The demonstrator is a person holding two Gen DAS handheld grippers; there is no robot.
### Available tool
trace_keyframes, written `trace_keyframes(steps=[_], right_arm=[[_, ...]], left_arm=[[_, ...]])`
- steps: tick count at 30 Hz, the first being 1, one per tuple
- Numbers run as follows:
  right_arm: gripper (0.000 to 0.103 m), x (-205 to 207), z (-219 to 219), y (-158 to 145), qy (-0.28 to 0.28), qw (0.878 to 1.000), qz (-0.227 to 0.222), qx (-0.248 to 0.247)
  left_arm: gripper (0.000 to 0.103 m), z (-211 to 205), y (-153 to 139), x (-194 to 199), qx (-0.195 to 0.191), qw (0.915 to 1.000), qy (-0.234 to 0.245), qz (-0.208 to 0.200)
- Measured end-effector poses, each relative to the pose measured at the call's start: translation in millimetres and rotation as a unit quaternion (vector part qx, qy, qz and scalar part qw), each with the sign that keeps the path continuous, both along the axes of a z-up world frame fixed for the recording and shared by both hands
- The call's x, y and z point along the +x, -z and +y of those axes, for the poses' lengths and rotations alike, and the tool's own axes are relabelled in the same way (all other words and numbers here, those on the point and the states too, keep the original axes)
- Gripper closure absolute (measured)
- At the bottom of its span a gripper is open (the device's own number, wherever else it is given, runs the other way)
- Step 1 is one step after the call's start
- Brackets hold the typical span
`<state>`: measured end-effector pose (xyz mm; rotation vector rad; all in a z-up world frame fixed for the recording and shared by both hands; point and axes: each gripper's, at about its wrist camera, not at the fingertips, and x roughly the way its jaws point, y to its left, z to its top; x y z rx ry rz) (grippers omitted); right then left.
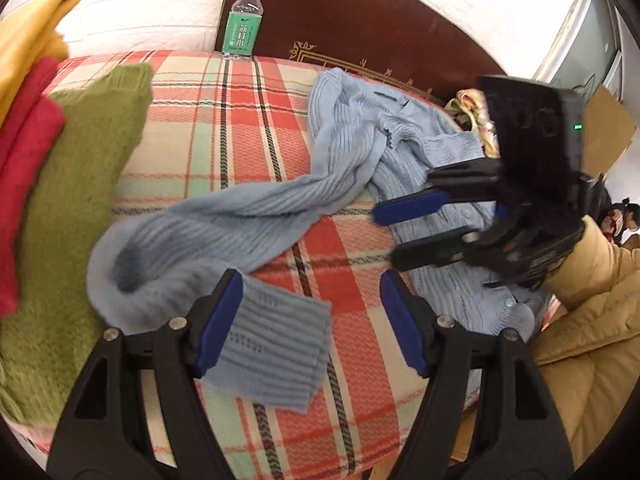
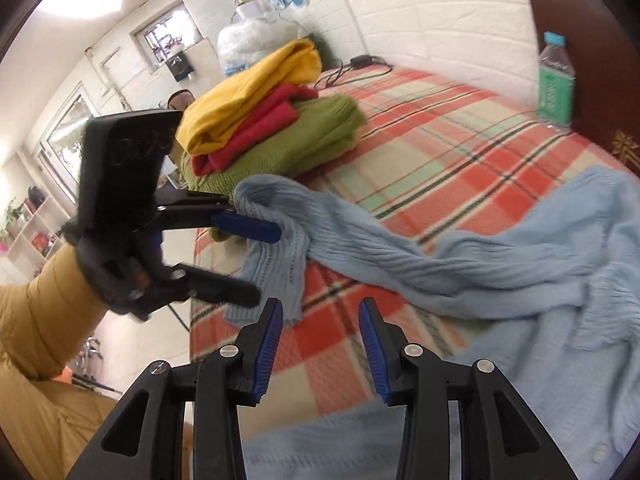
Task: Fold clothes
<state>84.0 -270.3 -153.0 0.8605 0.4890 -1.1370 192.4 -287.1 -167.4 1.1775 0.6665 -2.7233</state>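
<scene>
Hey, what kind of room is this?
Probably a bedroom: a bed under a plaid blanket, a dark wooden headboard, and folded clothes stacked beside a light blue cardigan.

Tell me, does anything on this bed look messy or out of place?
Yes: the pale blue ribbed knit cardigan lies crumpled across the plaid blanket, one sleeve trailing, while the yellow, red and green knitwear pile sits folded. A plastic water bottle stands oddly by the headboard.

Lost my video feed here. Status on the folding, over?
Left tool open, sleeve cuff lying loose between its pads. Right tool open, empty. Blue cardigan still unfolded on the bed. Nothing in the way.
</scene>
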Motion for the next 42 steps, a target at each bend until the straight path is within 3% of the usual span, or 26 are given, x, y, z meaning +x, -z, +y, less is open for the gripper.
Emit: trace_keyframes(steps=[6,14,15,16,17,20,22,26,31,35,39,42], right_arm=[[0.063,31.7,-33.5,19.7,-0.009,1.0,-0.011,0.025],[0.062,68.0,-70.4,35.9,-0.02,0.998,0.02,0.048],[0.065,71.5,-71.6,36.0,-0.02,0.998,0.028,0.046],[0.074,74.1,-72.4,36.3,-0.016,0.998,0.043,0.046],[0.091,76.2,-73.0,36.6,-0.009,0.997,0.062,0.049],[0.096,74.2,-69.1,31.1,0.007,0.996,0.07,0.047],[0.096,64.4,-61.4,19.5,0.015,0.999,0.037,0.037],[0.097,19.8,-36.1,-18.7,0.053,0.995,-0.079,0.001],[0.097,-48.6,18.8,-77.6,0.147,0.981,-0.103,-0.075],[0.096,-105.1,75.1,-116.9,0.235,0.959,-0.1,-0.121],[0.096,-164.8,137.7,-130.2,0.328,0.931,-0.089,-0.133],[0.096,-204.9,184.8,-116.4,0.398,0.906,-0.091,-0.109]], left_arm=[[0.031,-7.4,8.5,44.0,0.032,0.9987,-0.004,0.039],[0.031,-11.2,15.6,77.4,0.054,0.9957,-0.025,0.071],[0.031,-10.8,15.8,78.6,0.054,0.9956,-0.025,0.073],[0.031,-10.7,16.1,79.5,0.054,0.9954,-0.025,0.075],[0.031,-10.6,16.1,80.1,0.054,0.9953,-0.025,0.077],[0.031,-8.9,14.2,81.4,0.053,0.9951,-0.024,0.08],[0.031,-6.8,11.6,81.5,0.051,0.995,-0.019,0.084],[0.03,-2.4,7.7,70.2,0.054,0.994,-0.005,0.096],[0.028,7.2,3.9,38.5,0.056,0.9926,0.02,0.106],[0.028,22.6,-1.9,-3.6,0.061,0.9896,0.053,0.119],[0.028,44.7,-13.3,-49.7,0.056,0.9869,0.091,0.121],[0.028,60.7,-20.0,-85.4,0.051,0.9849,0.122,0.112]])
